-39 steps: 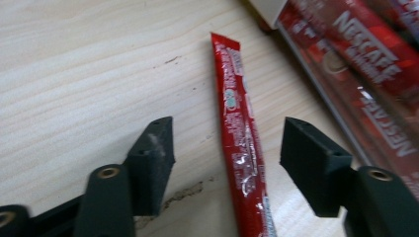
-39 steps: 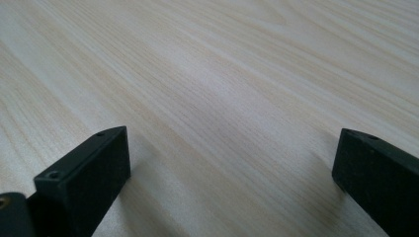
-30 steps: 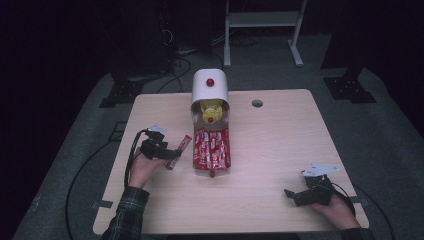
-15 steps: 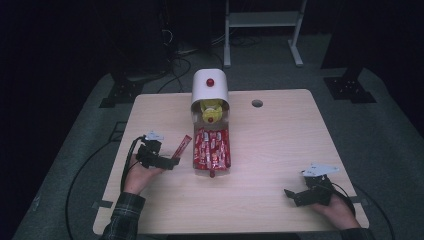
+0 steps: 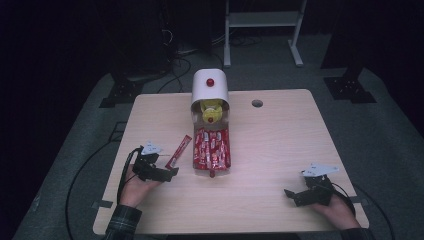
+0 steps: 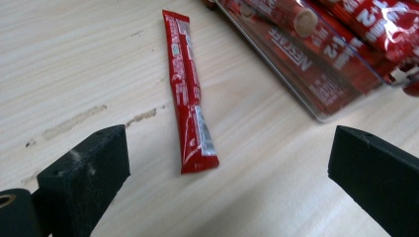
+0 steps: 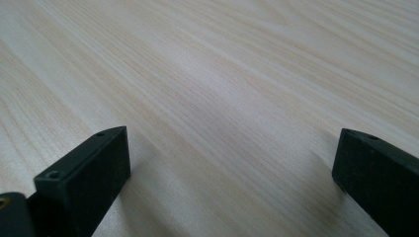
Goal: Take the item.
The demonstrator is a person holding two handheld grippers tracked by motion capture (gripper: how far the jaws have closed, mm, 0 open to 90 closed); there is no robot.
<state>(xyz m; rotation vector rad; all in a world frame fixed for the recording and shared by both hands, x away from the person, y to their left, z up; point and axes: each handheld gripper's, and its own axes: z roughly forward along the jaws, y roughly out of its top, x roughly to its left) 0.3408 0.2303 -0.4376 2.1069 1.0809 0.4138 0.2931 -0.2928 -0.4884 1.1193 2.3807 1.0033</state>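
Note:
A single red coffee stick packet [image 5: 178,151] [image 6: 189,98] lies flat on the wood table, just left of a clear tray [image 5: 227,150] [image 6: 321,106] holding several red packets. My left gripper [image 5: 170,174] [image 6: 225,173] rests on the table just short of the packet's near end, jaws wide open, nothing between them. Behind the tray stands a white dispenser [image 5: 210,87] with a red knob and a yellow figure in its mouth. My right gripper [image 5: 290,194] [image 7: 232,168] sits open near the table's front right, over bare wood.
The light wood table [image 5: 280,140] has a round cable hole [image 5: 257,103] at the back. Cables trail from both grippers off the table's edges. A white metal stand [image 5: 260,20] is on the floor beyond the table.
My left gripper has drawn back toward the table's front, away from the packet, which now lies flat on the table by itself. The right gripper has stayed put.

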